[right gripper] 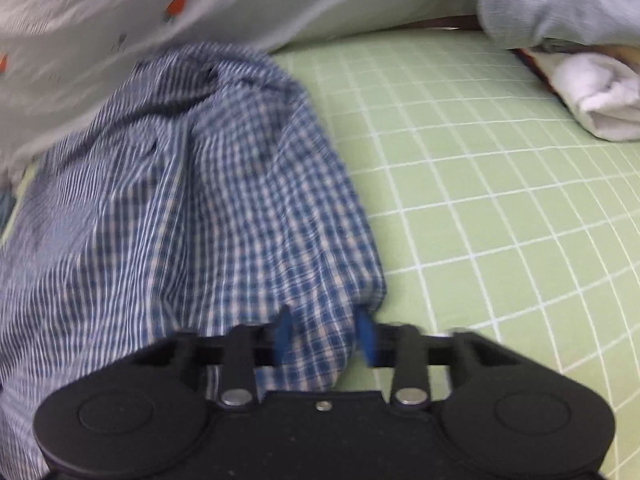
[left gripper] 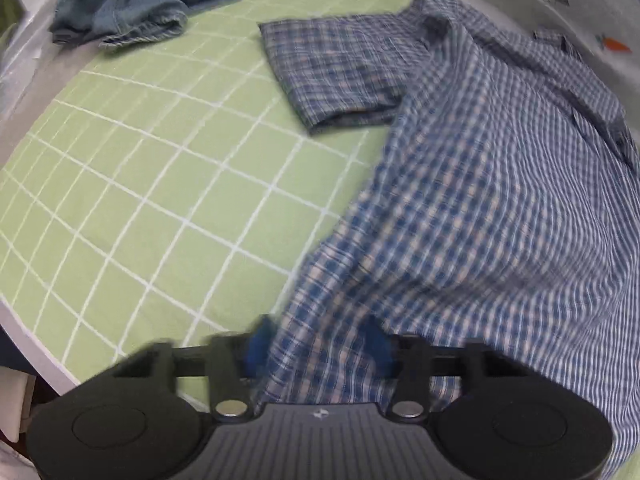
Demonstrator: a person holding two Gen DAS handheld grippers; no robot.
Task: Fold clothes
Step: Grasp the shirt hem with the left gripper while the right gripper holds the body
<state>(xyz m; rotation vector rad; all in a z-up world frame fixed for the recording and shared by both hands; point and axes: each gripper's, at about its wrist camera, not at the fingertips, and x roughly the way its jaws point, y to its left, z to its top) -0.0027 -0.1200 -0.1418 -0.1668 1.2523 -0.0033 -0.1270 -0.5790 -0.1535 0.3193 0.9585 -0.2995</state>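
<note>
A blue and white plaid shirt [left gripper: 480, 200] lies spread on the green checked bed sheet [left gripper: 140, 200], one short sleeve [left gripper: 340, 72] stretched out to the left. My left gripper [left gripper: 316, 344] holds the shirt's near edge, and cloth bunches between its blue pads [left gripper: 256, 344] and drapes over them. In the right wrist view the same shirt [right gripper: 240, 200] rises in a gathered fold toward my right gripper [right gripper: 325, 336], whose blue pads [right gripper: 366, 336] clamp the hem from both sides. Both fingertips are hidden by cloth, and both views are blurred.
A crumpled teal garment [left gripper: 152, 0] lies at the far left of the bed. A white pillow with carrot print [right gripper: 200, 8] sits behind the shirt. At the right are a pale blue cloth [right gripper: 560, 0] and a rolled white cloth [right gripper: 596, 96]. The bed's edge [left gripper: 24, 332] runs near left.
</note>
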